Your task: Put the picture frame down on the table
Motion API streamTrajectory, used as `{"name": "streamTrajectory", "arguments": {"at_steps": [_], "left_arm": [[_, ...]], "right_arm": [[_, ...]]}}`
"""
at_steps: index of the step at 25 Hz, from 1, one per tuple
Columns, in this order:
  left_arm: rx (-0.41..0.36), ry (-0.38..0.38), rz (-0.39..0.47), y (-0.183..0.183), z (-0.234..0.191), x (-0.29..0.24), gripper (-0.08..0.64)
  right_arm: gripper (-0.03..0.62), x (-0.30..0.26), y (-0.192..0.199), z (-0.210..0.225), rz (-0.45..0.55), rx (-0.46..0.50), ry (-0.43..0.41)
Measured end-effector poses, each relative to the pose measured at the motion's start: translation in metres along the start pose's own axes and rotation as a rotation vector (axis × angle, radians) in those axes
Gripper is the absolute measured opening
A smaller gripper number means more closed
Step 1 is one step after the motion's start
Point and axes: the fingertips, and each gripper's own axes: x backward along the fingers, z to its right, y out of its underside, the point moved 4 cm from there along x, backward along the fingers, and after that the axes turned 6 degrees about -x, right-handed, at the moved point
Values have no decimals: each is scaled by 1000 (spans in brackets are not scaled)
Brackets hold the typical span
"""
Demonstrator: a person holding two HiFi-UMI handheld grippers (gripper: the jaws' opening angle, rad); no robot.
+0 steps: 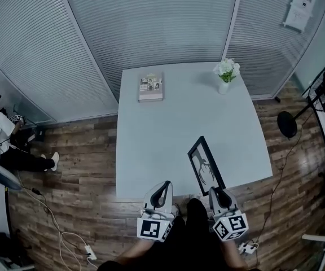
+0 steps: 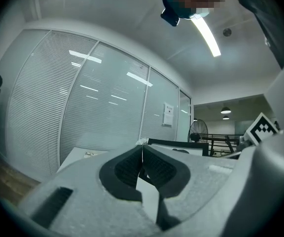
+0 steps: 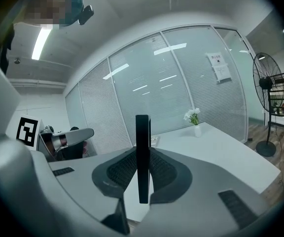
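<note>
A black picture frame (image 1: 205,164) with a line drawing hangs over the near right part of the pale table (image 1: 174,134), tilted. My right gripper (image 1: 218,194) is shut on its near bottom edge. In the right gripper view the picture frame (image 3: 142,154) stands edge-on, upright between the jaws. My left gripper (image 1: 162,193) hovers just off the table's near edge, shut with nothing in it. The left gripper view shows the left gripper (image 2: 142,154) with pads touching, and the picture frame (image 2: 181,146) to its right.
A book (image 1: 150,87) lies at the table's far left. A small vase of white flowers (image 1: 225,73) stands at the far right. Blinds and glass walls close the back. A person (image 1: 7,143) sits on the floor at left. A fan (image 1: 289,123) stands right of the table.
</note>
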Motion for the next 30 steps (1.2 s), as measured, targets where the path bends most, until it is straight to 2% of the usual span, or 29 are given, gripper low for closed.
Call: {"name": "streamTrajectory", "arguments": {"at_steps": [7, 11, 15, 23, 30], "left_arm": [[-3, 2, -24, 2, -15, -24, 18], [-12, -12, 21, -2, -18, -41, 18], [6, -17, 11, 0, -18, -62, 18], [-5, 8, -24, 2, -24, -109, 18], [12, -11, -40, 10, -33, -140, 18]], "right_arm": [[72, -38, -10, 15, -4, -6, -2], [72, -50, -13, 25, -9, -5, -15], [72, -67, -16, 40, -25, -6, -20], [72, -109, -18, 71, -80, -38, -14], [72, -148, -3, 95, -157, -75, -22]]}}
